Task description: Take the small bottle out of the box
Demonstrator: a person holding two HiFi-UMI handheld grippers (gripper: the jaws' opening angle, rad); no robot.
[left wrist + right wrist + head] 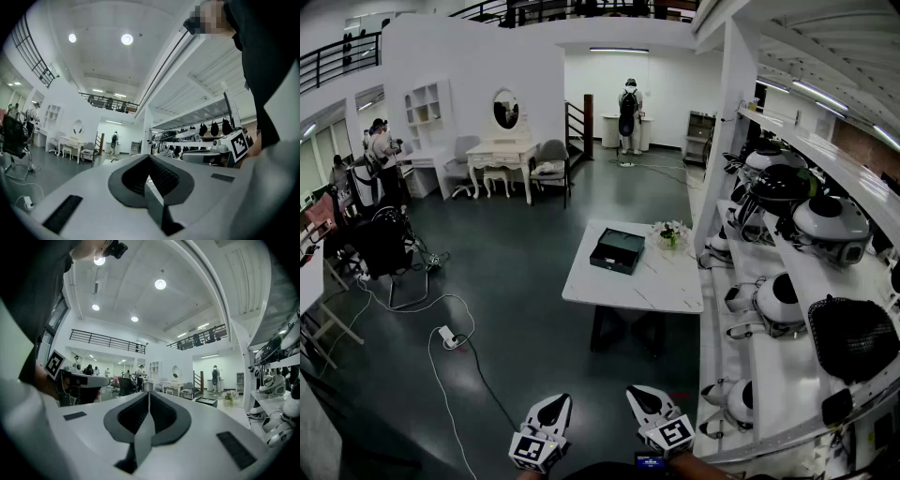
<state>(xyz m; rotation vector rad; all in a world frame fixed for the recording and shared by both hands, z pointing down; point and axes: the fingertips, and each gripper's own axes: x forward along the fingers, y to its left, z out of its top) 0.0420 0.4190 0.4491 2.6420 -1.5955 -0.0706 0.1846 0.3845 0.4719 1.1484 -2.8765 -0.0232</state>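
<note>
The dark open box (617,250) lies on a white marble-look table (623,289) some way ahead of me, and it also shows small in the right gripper view, box (206,401). From here the small bottle cannot be seen; the box's inside is too far off to read. My left gripper (554,401) and right gripper (637,394) are held low and close to me, far short of the table. Both point level toward the room. The left gripper (150,157) has its jaws together with nothing between them, and so does the right gripper (149,393).
A small vase of flowers (671,234) stands beside the box. White shelves (806,281) with round black-and-white devices run along the right. Cables and a power strip (448,337) lie on the dark floor at the left. A black chair (382,246) and people stand farther left.
</note>
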